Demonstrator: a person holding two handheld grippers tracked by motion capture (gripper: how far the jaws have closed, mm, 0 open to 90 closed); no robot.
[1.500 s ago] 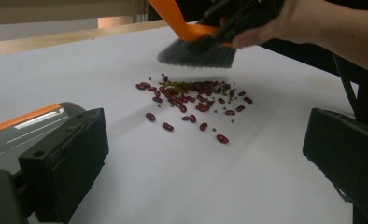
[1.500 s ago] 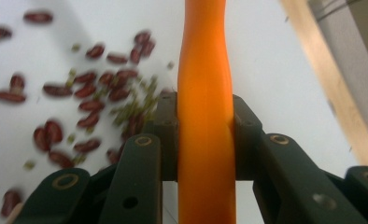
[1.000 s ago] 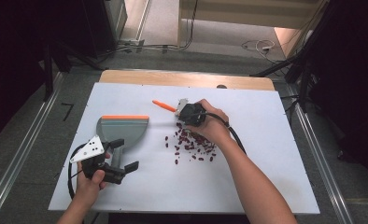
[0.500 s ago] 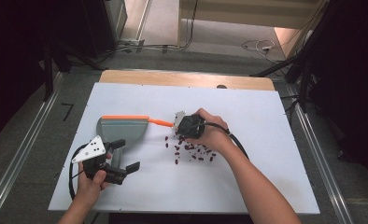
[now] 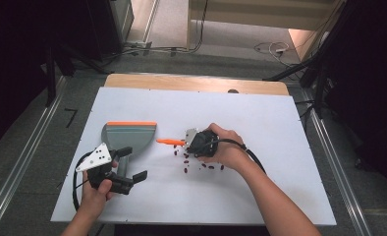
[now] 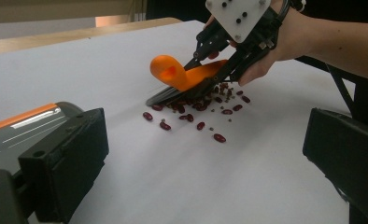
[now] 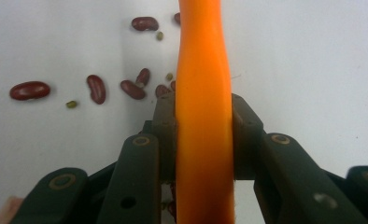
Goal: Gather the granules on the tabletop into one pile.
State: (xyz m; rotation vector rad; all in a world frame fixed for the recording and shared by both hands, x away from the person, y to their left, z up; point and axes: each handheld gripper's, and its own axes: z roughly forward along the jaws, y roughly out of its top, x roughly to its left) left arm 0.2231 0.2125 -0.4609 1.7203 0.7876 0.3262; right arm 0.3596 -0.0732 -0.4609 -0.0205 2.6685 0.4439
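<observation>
My right gripper (image 5: 195,142) is shut on the orange handle of a small brush (image 5: 169,142), jaws clamped on both sides of the handle (image 7: 203,70). From the left gripper view the brush's black bristles (image 6: 173,95) rest on the table at the edge of a scatter of red beans (image 6: 201,125), and the right gripper (image 6: 215,70) tilts down over them. A grey dustpan with an orange lip (image 5: 130,136) lies left of the brush. My left gripper (image 5: 132,163) sits just below the dustpan, jaws wide apart over bare table (image 6: 205,177).
The white tabletop (image 5: 280,123) has a wooden strip (image 5: 191,82) along its far edge. Black cables trail from both grippers. Metal rails and dark floor flank the table.
The right hand has drawn the brush toward the near side and slightly left, closer to the dustpan, dragging beans with it. The left hand has stayed in place.
</observation>
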